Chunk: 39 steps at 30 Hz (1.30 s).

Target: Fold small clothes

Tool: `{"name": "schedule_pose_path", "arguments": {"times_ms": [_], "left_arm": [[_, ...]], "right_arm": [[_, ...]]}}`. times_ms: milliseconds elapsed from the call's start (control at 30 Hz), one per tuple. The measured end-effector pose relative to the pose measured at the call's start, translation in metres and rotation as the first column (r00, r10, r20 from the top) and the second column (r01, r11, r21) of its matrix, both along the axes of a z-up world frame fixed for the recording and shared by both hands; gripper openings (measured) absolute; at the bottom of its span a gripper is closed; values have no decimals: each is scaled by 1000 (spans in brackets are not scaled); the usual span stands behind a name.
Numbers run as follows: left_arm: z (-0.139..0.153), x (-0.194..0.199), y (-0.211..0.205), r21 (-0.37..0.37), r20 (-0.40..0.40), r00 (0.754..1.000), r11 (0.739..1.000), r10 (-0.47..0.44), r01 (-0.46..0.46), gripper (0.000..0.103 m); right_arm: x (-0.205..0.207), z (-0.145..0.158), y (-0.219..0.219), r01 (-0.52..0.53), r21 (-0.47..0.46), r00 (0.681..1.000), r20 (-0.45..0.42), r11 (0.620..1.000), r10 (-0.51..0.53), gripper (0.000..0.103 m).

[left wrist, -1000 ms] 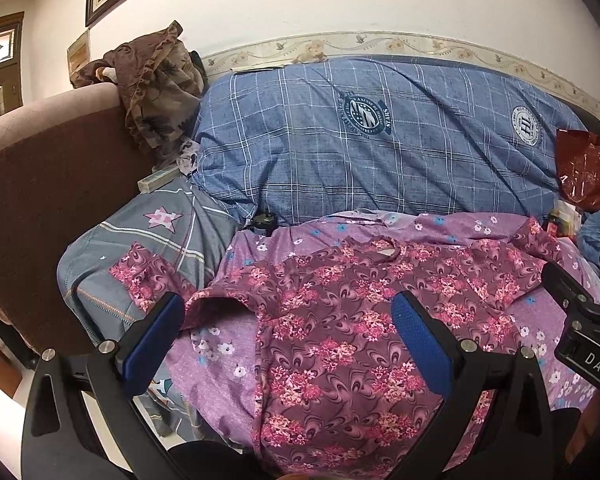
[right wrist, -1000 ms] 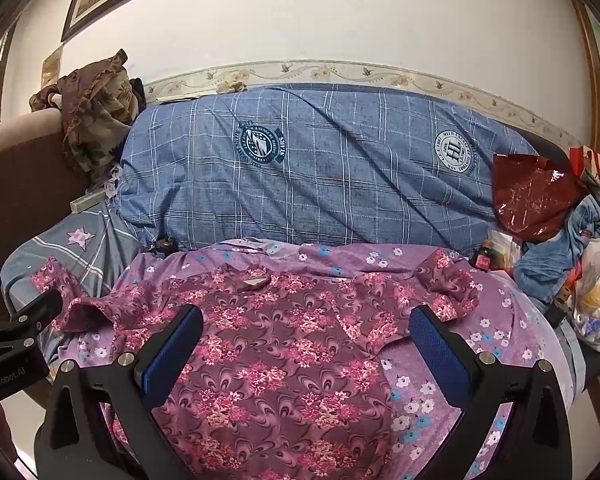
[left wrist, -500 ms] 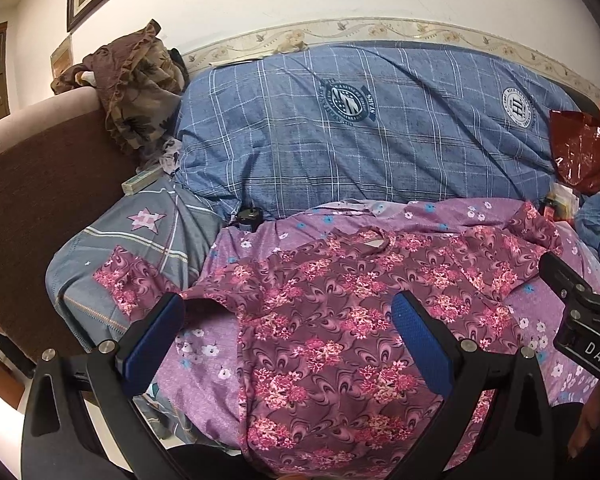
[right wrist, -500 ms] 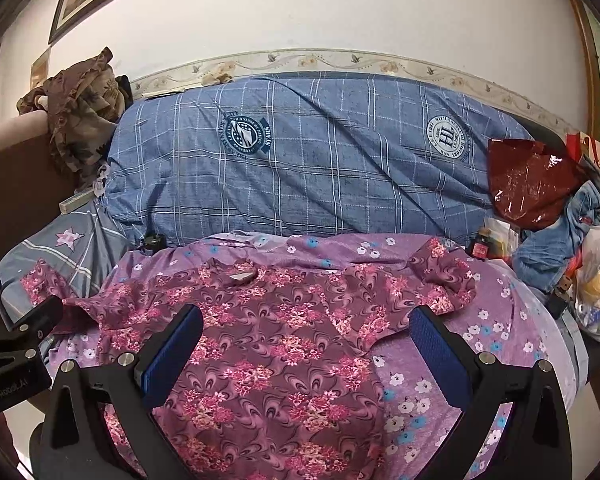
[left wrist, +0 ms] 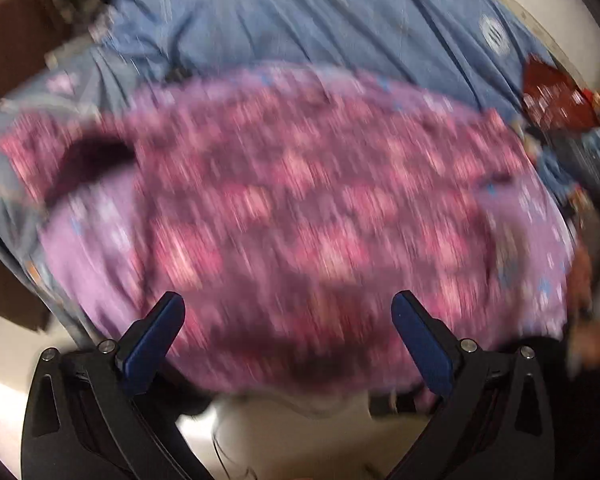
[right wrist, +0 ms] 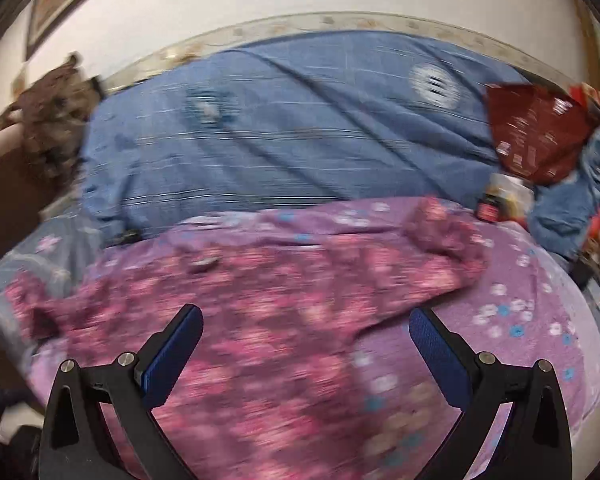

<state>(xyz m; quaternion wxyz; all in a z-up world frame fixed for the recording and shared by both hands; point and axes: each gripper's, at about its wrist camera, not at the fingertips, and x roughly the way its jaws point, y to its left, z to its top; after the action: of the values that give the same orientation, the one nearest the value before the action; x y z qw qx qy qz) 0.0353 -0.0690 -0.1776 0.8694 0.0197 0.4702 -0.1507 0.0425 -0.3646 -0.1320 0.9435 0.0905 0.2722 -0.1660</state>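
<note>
A small maroon shirt with pink flowers lies spread flat on a purple flowered sheet over a couch seat. It also shows in the right wrist view, its collar to the back and one sleeve out to the right. My left gripper is open and empty, above the shirt's near hem. My right gripper is open and empty, over the shirt's right half. Both views are blurred by motion.
A blue checked cover drapes the couch back. A dark red bag and blue clothes lie at the right end. Brown cloth hangs on the left armrest. A star-patterned grey cushion lies at the left.
Both grippers have swung quickly and tilted down toward the shirt; the left view now looks more steeply at the near hem and couch front. The shirt has not moved. Both grippers stay open.
</note>
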Motion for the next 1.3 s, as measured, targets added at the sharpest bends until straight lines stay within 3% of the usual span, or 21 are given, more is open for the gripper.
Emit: {"name": "schedule_pose_path", "arguments": {"times_ms": [100,200,267,333,400,500,633,667,700,733,767,867,1033,1167,1233,1300], "left_arm": [[-22,-32,-14,-43,-73,990,992,-123,120,103],[-16,-37,-26,-60,-79,975,977,-210,205,103],[-16,-38,-29,-83,-84,965,966,-250,243,103],[-25,-35,-29,-110,-144,945,954,-292,278,103],[-34,-27,-28,-82,-191,944,963,-268,257,103],[-35,-11,-18,-37,-173,967,982,-188,184,103],[-33,10,-10,75,-106,991,994,-76,84,103],[-32,15,-8,90,-91,993,992,-80,89,103],[-30,19,-7,104,-73,995,992,-70,77,103],[-28,21,-3,111,-66,996,991,-66,73,103],[-27,25,-2,121,-57,997,991,-57,64,103],[-26,33,3,120,-33,998,992,-44,48,103],[-18,37,17,96,6,1000,995,-26,25,103],[-9,37,29,58,30,1000,998,-8,6,103],[-6,37,37,38,40,999,999,3,-5,103],[0,37,50,18,61,998,1000,21,-22,103]], "right_arm": [[9,-16,-67,120,-8,993,-14,993,-120,102],[24,-21,-133,272,24,962,-43,962,-271,102],[36,-17,-164,303,55,953,-29,951,-302,102],[58,-14,-178,311,17,950,-42,950,-310,103],[88,-16,-187,284,-16,954,-91,959,-285,103],[136,-27,-185,211,-83,957,-184,974,-223,103],[187,-55,-175,110,-184,915,-366,977,-172,101],[196,-64,-176,90,-194,897,-411,977,-164,91],[201,-72,-179,74,-185,881,-448,980,-151,66],[202,-77,-182,72,-153,871,-471,986,-137,47],[198,-81,-189,84,-69,865,-491,994,-107,11],[163,-67,-205,132,145,924,-377,981,-69,9],[105,-11,-205,102,310,984,-171,945,-50,9],[83,64,-180,17,382,999,25,924,-29,10],[79,98,-160,-65,449,990,140,891,1,10],[88,118,-130,-159,493,978,198,855,67,13]]}}
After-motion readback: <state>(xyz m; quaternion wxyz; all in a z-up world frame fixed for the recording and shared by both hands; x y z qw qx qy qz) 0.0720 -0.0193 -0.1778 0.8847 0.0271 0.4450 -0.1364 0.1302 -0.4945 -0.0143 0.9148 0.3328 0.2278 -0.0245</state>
